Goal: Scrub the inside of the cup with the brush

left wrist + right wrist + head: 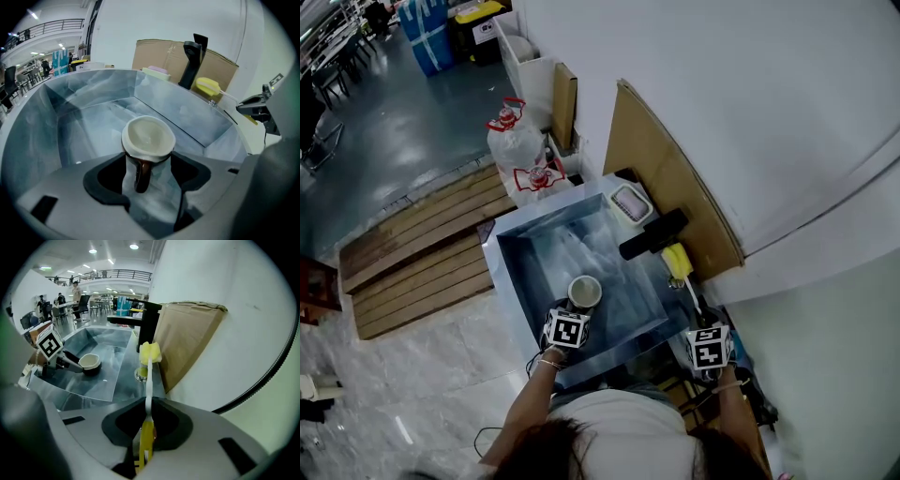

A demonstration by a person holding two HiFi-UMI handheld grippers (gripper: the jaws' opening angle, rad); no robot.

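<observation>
**A:** Seen from the head view, where is my cup?

**B:** Your cup (585,292) is over the steel sink (511,246), right at the tip of your left gripper (578,309). Your right gripper (700,319) is at the basin's right edge, well apart from the cup. It carries the brush (677,261), whose yellow head is just beside the black faucet (653,234).

**A:** And in the left gripper view?

**B:** Your jaws stand fairly wide and press on either side of the cup, just under its white rim. The dark handle hangs between them, and the mouth tips up toward you.

**A:** And the right gripper view?

**B:** Your jaws are nearly closed, pinching the brush's handle where the white stem meets the yellow grip. The head sticks out ahead of them, near the cardboard sheet (187,338). The cup is off to the left in the sink, nowhere near these jaws.
</observation>
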